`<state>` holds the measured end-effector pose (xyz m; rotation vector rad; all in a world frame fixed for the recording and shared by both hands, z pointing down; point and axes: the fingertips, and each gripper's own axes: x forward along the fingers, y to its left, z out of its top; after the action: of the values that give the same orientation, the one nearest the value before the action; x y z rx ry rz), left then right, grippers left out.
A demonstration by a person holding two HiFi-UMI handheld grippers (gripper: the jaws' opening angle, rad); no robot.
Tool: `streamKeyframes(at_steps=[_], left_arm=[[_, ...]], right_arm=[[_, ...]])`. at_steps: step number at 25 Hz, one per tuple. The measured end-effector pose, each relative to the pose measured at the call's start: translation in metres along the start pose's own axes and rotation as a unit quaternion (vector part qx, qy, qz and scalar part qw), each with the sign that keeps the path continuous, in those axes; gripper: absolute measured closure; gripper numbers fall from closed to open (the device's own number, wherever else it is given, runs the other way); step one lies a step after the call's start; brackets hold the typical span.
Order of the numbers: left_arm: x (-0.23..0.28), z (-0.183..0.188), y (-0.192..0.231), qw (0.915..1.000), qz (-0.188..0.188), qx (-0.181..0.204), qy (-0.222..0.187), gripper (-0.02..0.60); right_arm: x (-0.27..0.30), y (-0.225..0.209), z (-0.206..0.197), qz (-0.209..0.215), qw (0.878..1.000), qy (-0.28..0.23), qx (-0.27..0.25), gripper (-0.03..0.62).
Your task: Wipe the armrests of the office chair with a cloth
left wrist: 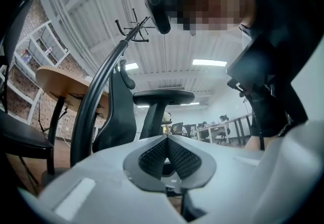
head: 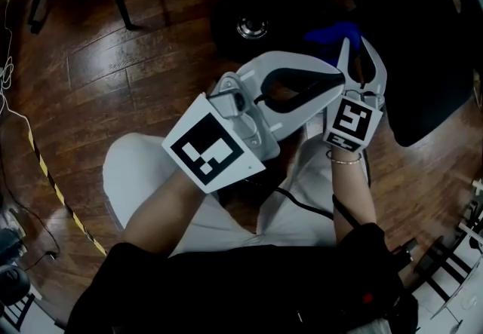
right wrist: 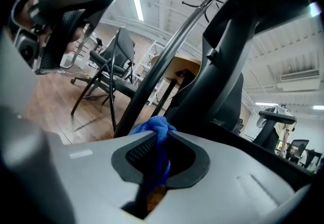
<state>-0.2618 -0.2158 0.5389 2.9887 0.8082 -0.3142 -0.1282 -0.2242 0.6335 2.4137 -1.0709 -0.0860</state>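
Right gripper view: right gripper (right wrist: 163, 139) clamps the blue cloth (right wrist: 151, 128), left gripper (left wrist: 167, 139) closed empty; armrest (right wrist: 277, 115) well apart, wiping seemingly yet to begin

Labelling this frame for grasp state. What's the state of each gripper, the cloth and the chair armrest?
left gripper: shut, nothing between the jaws.
right gripper: shut on the cloth.
cloth: blue, bunched, pinched between the right jaws, a tuft poking past the tips.
armrest: level, bare, no cloth or gripper on it.
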Motion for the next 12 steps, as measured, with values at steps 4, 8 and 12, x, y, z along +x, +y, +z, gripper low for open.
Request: streamKeyframes(at_steps=[4,8,12], left_arm=[[-0.004,0.01,0.007,0.9994,0.003,-0.019,-0.029,0.575],[-0.003,0.01,0.015,0.9995,0.019,-0.013,-0.024,0.575],[0.0,-0.001,0.005,0.9996,0.004,0.022,0.017,0.575]], right_arm=[[-0.011,-0.013,-0.019,-0.023,0.998,0.036,0.046,0.551],[-0.01,-0.016,-0.019,-0.039,0.998,0.031,0.039,0.551],[-0.006,-0.017,-0.016,-0.073,0.996,0.029,0.053,0.549]])
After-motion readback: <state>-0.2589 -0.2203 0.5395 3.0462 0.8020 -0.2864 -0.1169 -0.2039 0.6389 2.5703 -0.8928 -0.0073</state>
